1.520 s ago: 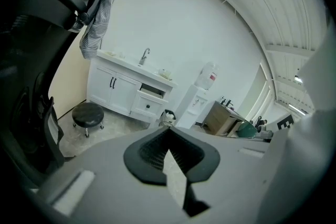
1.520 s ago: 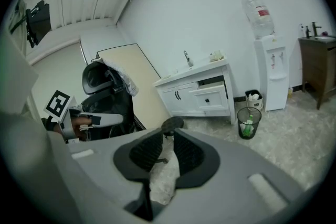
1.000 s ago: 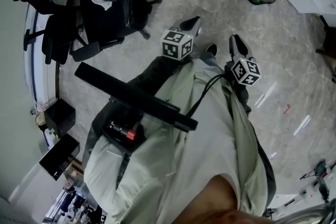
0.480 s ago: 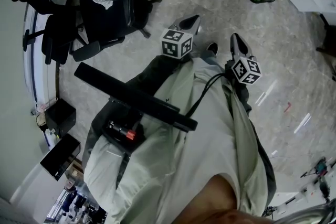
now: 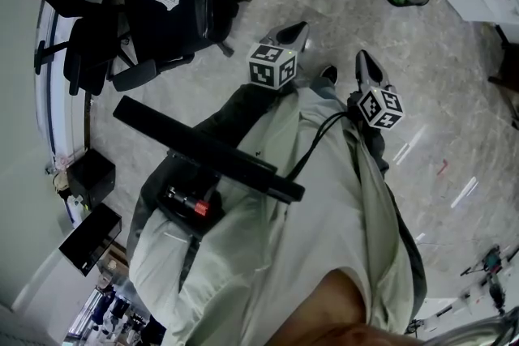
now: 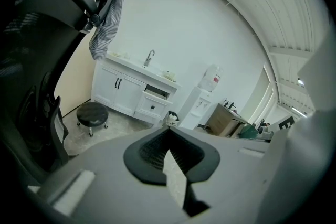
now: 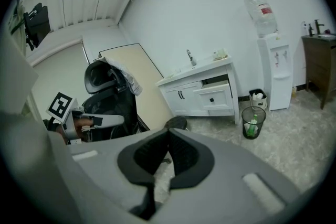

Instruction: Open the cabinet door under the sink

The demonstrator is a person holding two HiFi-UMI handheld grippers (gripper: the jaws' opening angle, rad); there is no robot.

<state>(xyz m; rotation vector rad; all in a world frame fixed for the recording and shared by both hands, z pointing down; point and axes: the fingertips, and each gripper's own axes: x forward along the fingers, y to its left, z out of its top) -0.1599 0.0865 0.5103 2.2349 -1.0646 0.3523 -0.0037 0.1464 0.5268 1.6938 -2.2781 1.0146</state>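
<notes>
The white sink cabinet (image 6: 123, 93) stands far off against the back wall, with a faucet (image 6: 149, 56) on top and two shut doors with black handles (image 6: 118, 83). The right gripper view also shows the cabinet (image 7: 197, 97), with its doors (image 7: 181, 95) shut and one drawer (image 7: 215, 81) pulled partly out. Both grippers hang in front of the person's legs, well away from it. My left gripper (image 5: 292, 35) is shut and empty. My right gripper (image 5: 365, 65) is also shut, with nothing between its jaws.
A black office chair (image 5: 162, 4) with a striped cloth over its back stands close on the left. A round black stool (image 6: 92, 113) sits before the cabinet. A mesh waste bin (image 7: 253, 120), a water dispenser (image 7: 273, 68) and a wooden desk (image 7: 317, 60) lie to the cabinet's right.
The right gripper's jaws look drawn closer together than a second ago. Both grippers stay where they were; the head view has shifted only slightly.
</notes>
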